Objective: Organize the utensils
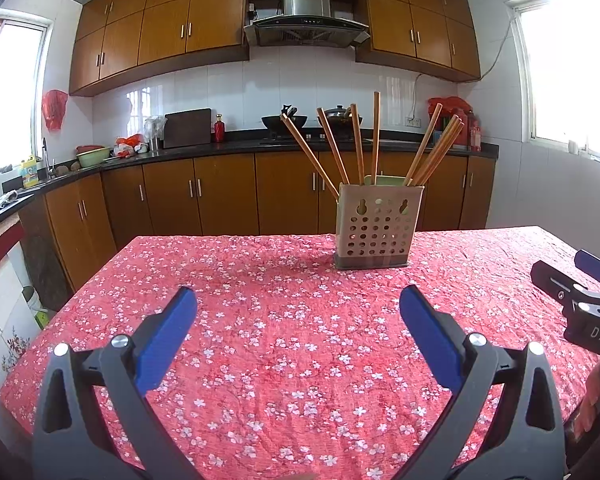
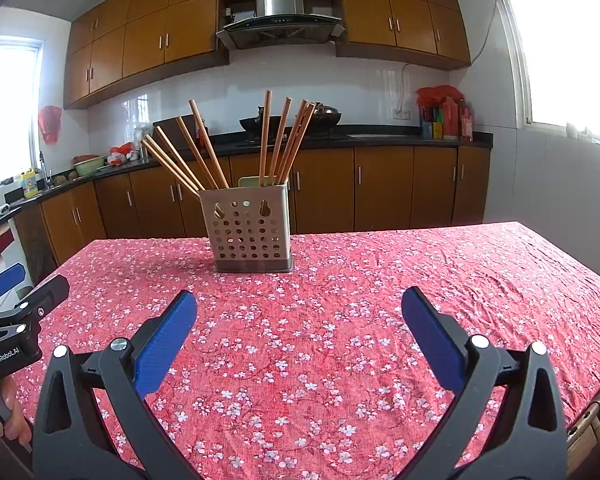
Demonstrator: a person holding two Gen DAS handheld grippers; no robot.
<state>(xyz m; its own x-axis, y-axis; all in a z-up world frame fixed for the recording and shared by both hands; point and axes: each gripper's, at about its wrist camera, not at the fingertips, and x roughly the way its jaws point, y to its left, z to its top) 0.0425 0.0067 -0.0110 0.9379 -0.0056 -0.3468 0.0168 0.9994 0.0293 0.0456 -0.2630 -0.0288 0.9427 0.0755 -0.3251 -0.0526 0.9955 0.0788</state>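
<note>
A beige perforated utensil holder (image 1: 376,226) stands upright on the far part of a table with a red floral cloth (image 1: 260,340). Several wooden chopsticks (image 1: 354,146) stand in it, fanned out left and right. It also shows in the right wrist view (image 2: 250,228) with its chopsticks (image 2: 266,138). My left gripper (image 1: 298,300) is open and empty, above the cloth, short of the holder. My right gripper (image 2: 299,302) is open and empty, also short of the holder. Each gripper shows at the edge of the other's view.
The table (image 2: 480,280) stands in a kitchen with brown cabinets. A dark counter (image 1: 220,146) behind it carries woks, a cutting board and bottles. A sink (image 1: 40,176) is at the far left. Windows are on both side walls.
</note>
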